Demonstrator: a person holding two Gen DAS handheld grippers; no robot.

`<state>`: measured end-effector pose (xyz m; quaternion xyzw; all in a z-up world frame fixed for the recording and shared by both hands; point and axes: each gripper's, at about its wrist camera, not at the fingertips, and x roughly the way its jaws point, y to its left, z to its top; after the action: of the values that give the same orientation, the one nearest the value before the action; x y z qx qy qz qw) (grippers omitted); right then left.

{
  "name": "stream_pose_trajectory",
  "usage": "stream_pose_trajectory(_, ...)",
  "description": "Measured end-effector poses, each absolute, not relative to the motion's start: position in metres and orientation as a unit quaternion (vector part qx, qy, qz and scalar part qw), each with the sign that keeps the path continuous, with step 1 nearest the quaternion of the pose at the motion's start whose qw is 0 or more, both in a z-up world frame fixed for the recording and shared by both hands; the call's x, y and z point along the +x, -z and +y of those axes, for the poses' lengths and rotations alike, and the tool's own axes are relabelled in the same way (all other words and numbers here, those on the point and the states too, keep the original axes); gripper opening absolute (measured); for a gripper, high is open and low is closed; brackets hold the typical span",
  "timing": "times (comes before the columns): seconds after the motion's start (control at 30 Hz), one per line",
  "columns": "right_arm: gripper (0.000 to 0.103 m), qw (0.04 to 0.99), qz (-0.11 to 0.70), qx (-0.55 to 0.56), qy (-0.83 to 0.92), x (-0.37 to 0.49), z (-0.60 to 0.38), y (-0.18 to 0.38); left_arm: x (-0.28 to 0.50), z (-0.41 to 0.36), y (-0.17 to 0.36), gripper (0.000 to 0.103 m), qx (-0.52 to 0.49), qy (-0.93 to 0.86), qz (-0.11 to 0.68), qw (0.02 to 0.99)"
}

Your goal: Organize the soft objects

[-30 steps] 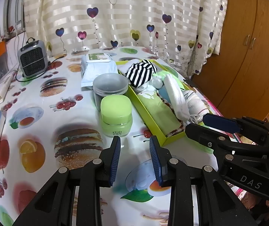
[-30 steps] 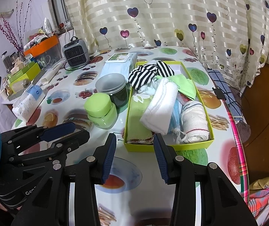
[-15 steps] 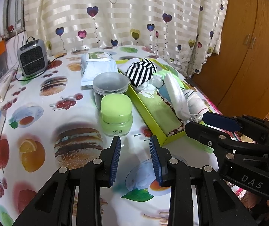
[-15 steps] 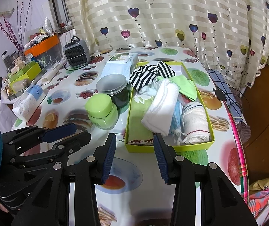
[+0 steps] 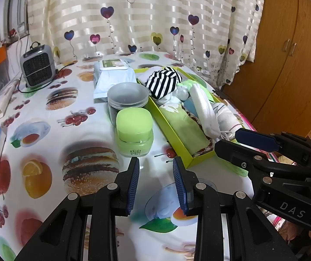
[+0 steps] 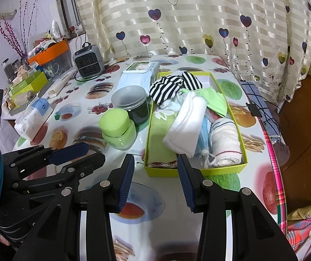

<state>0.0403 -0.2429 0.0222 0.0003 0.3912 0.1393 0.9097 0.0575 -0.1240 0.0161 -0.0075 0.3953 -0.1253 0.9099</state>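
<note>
A yellow-green box [image 6: 195, 171] on the table holds soft things: a black-and-white striped cloth [image 6: 175, 86], a green towel [image 6: 161, 128], a white towel [image 6: 187, 126], a rolled white cloth with stripes [image 6: 226, 143] and a light green cloth [image 6: 215, 102]. The box also shows in the left wrist view [image 5: 173, 137]. My right gripper [image 6: 155, 171] is open and empty, just in front of the box's near wall. My left gripper [image 5: 156, 174] is open and empty, in front of a green jar [image 5: 134, 131].
A grey-lidded dark jar [image 6: 133, 104], a wipes pack [image 6: 139, 76], a small grey heater [image 6: 88, 62] and a tissue pack [image 6: 32, 117] stand on the fruit-print tablecloth. Boxes and clutter sit at the far left. A wooden wardrobe [image 5: 286, 54] stands to the right.
</note>
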Motion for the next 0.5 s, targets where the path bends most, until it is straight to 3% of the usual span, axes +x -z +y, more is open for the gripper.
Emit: stream_pose_trajectory(0.5,0.042,0.909,0.392,0.001,-0.139,0.0402,-0.243,-0.0197,0.0577,-0.1252,-0.0131,0.03,-0.001,0.122,0.399,0.909)
